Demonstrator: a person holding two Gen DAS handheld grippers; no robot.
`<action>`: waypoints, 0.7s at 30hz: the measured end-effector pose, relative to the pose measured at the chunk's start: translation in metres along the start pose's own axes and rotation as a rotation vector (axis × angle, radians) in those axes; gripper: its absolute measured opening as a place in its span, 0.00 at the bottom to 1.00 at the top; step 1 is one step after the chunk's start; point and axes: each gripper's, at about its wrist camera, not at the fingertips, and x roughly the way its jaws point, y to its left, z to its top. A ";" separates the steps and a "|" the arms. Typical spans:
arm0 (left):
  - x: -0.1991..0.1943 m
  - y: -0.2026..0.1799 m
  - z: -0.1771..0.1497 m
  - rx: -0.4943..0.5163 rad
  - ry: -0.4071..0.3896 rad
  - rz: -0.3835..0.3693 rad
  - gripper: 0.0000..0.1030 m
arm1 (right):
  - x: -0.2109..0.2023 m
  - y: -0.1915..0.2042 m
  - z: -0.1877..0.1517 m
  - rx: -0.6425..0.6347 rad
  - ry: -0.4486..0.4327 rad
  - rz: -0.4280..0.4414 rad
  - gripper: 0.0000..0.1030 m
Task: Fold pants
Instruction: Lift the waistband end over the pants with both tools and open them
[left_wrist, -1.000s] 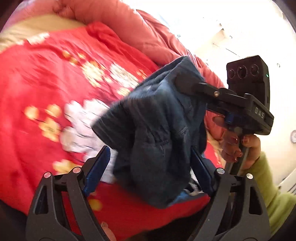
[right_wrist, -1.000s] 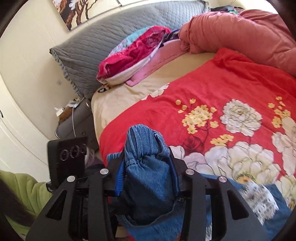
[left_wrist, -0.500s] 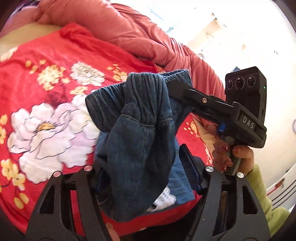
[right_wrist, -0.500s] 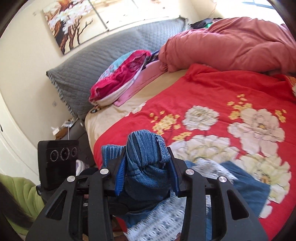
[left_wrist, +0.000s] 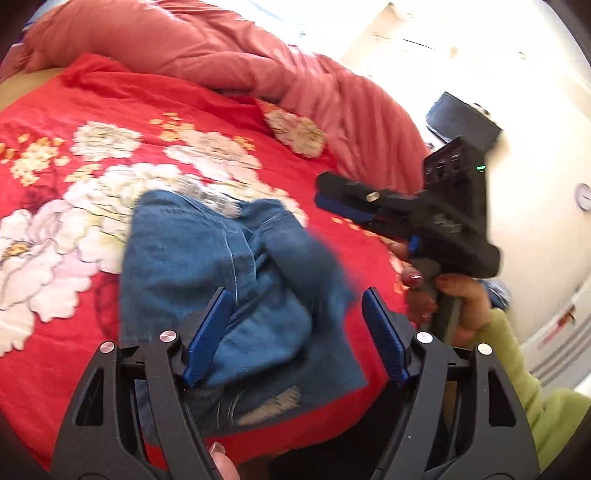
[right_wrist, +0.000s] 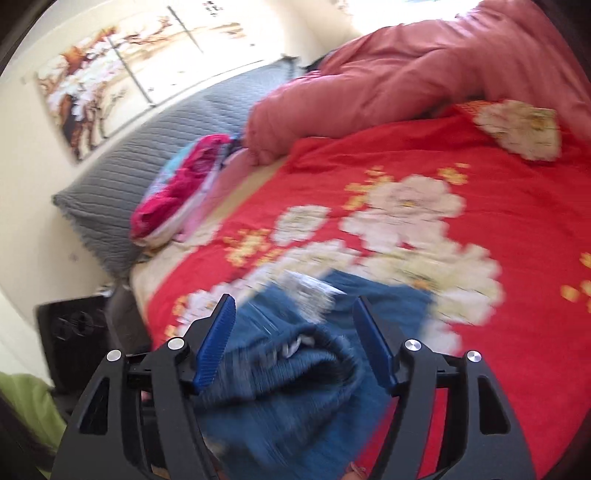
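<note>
The blue denim pants (left_wrist: 229, 280) lie bunched on the red flowered bedspread (left_wrist: 74, 258) near the bed's near edge. My left gripper (left_wrist: 295, 332) is open, its blue pads on either side of the heap, above it. My right gripper (right_wrist: 295, 339) is open over the pants (right_wrist: 288, 387), which look blurred under it. The right gripper also shows in the left wrist view (left_wrist: 343, 206), held up to the right of the pants and empty.
A salmon quilt (left_wrist: 221, 51) is piled along the far side of the bed. A grey headboard cushion (right_wrist: 155, 155) and pink pillows (right_wrist: 184, 184) stand at the head. A dark nightstand (right_wrist: 74, 343) is by the bed's corner.
Both grippers held the pants up; both have opened and the pants have dropped onto the bedspread. The right gripper has drawn back to the right.
</note>
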 end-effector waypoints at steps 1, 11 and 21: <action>0.000 -0.002 -0.002 0.015 0.003 0.003 0.64 | -0.004 -0.001 -0.005 0.001 0.002 -0.013 0.64; 0.015 -0.006 -0.019 0.066 0.079 0.073 0.64 | 0.012 0.022 -0.037 -0.080 0.096 -0.139 0.68; 0.006 -0.007 -0.029 0.085 0.111 0.043 0.65 | 0.020 0.003 -0.063 -0.013 0.147 -0.215 0.67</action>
